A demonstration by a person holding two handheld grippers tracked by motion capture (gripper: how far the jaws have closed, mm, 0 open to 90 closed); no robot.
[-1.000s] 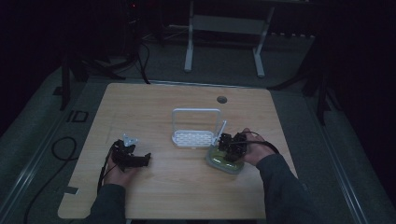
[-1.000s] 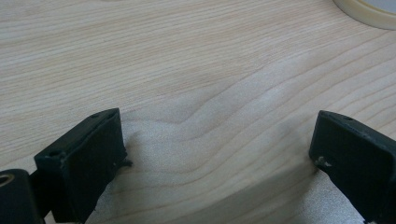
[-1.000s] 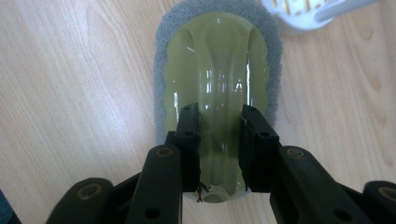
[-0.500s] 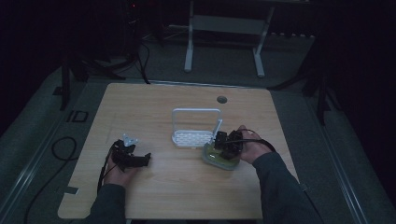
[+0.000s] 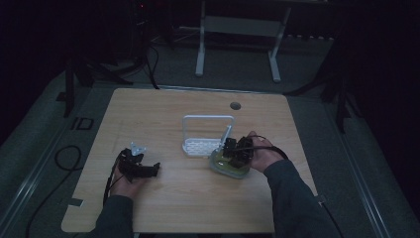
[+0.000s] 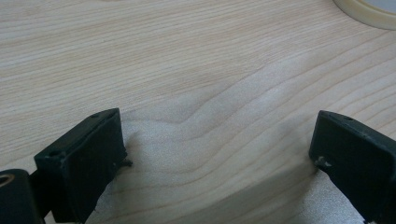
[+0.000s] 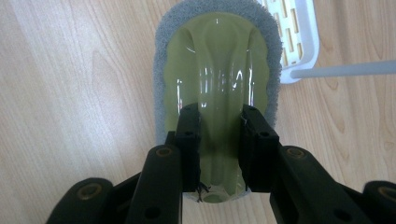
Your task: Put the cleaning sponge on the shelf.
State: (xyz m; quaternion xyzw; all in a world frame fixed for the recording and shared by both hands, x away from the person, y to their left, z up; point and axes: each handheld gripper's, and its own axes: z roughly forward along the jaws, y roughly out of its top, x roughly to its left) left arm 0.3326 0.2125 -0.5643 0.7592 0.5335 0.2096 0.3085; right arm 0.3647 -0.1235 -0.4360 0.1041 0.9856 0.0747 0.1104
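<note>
The right gripper (image 7: 219, 140) pinches the raised central ridge of a scrubbing brush (image 7: 218, 70) between its two black jaws, pads pressed on either flank of that ridge. The brush sits on the wooden table (image 5: 163, 111), toward its right side, just in front of a white rack (image 5: 205, 134). Its body is glossy, translucent olive-green plastic, moulded into a smooth grip with shallow scallops along the edges; it looks stiff, light and rather slippery, so I judge the narrow ridge the right place to hold, low and square, since a hold on the sloping shoulders would likely slide off. Under the plastic runs a grey pad, coarse and fibrous, soft enough to give under pressure. Beyond the brush, the rack shows a slotted white plastic base and a thin wire handle hooped above it. The left gripper (image 6: 219, 154) rests on bare table at the left, jaws spread wide with nothing between them
</note>
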